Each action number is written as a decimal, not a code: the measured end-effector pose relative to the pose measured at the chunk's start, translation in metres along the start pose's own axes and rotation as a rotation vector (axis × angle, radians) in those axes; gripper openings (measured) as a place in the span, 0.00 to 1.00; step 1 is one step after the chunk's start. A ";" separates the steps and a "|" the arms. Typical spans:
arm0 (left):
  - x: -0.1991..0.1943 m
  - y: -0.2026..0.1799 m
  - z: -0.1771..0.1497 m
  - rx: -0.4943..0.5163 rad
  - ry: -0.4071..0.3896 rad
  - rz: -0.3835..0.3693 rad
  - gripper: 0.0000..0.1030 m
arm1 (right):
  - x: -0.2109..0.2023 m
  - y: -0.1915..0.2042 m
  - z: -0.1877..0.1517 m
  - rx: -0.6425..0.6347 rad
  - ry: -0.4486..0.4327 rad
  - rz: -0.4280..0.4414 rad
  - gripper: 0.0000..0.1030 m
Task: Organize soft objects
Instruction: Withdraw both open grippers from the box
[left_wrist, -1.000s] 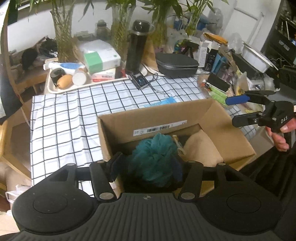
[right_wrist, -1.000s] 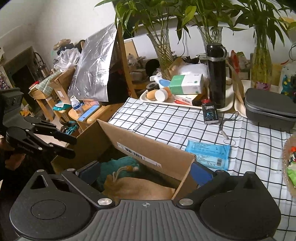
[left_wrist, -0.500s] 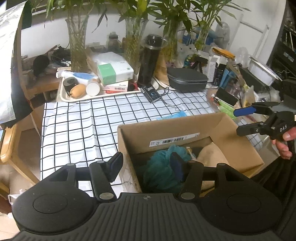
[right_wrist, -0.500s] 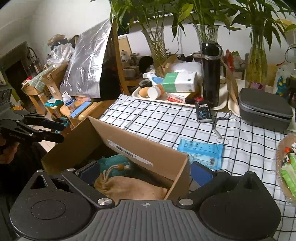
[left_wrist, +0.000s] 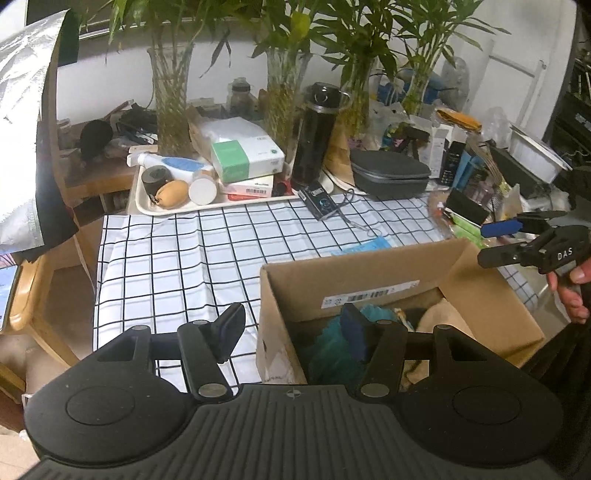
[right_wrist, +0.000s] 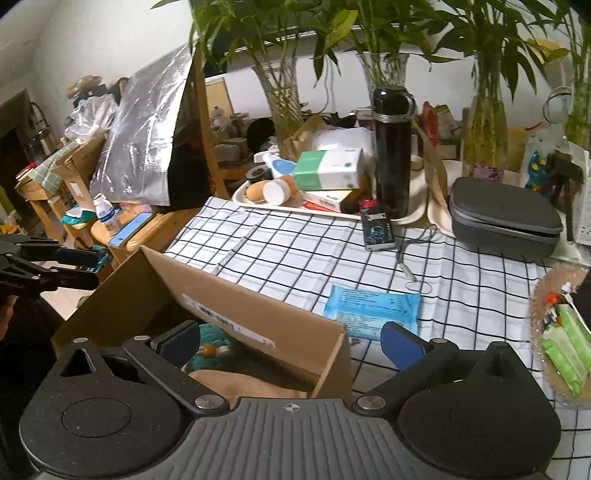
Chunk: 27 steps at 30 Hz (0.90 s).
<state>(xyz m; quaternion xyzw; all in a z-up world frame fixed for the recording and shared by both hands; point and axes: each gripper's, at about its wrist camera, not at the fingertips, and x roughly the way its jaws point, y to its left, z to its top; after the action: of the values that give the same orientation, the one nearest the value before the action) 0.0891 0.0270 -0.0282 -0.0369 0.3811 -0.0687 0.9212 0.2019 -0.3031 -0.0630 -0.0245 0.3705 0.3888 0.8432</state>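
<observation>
An open cardboard box (left_wrist: 369, 273) stands on the checked tablecloth (left_wrist: 177, 258). Inside it lie a teal mesh loofah (left_wrist: 325, 354) and a beige drawstring pouch (left_wrist: 439, 317). My left gripper (left_wrist: 293, 332) is open and empty, with the box's left wall between its fingers. My right gripper (right_wrist: 290, 341) is open too and straddles the box's near right corner (right_wrist: 332, 362). It looks down on the pouch (right_wrist: 251, 384) and the loofah (right_wrist: 214, 339). A blue wipes pack (right_wrist: 373, 310) lies flat behind the box. Each view shows the other gripper: the right (left_wrist: 482, 243) in a hand, the left (right_wrist: 96, 269).
A white tray (left_wrist: 147, 206) with a tissue box, tape and bottles sits at the back. A black flask (left_wrist: 314, 136), a grey case (left_wrist: 388, 173), glass vases and a black device (right_wrist: 376, 229) stand there too. A basket (right_wrist: 543, 295) of green packs is at the right.
The left gripper has swung left: the loofah was between its fingers, now the box's left wall is. The right gripper's view has tilted slightly up. Both stay open.
</observation>
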 end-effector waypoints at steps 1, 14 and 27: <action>0.001 0.000 0.000 0.001 -0.002 0.006 0.54 | 0.001 -0.001 0.000 0.002 -0.002 -0.009 1.00; 0.014 0.005 0.007 0.030 -0.036 0.053 0.64 | 0.006 -0.013 0.005 0.048 -0.030 -0.103 1.00; 0.033 0.014 0.024 0.040 -0.090 0.069 0.70 | 0.013 -0.030 0.011 0.110 -0.062 -0.197 1.00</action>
<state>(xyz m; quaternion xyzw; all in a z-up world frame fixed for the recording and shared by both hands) 0.1306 0.0366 -0.0356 -0.0086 0.3388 -0.0429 0.9398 0.2342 -0.3125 -0.0708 -0.0025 0.3605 0.2838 0.8885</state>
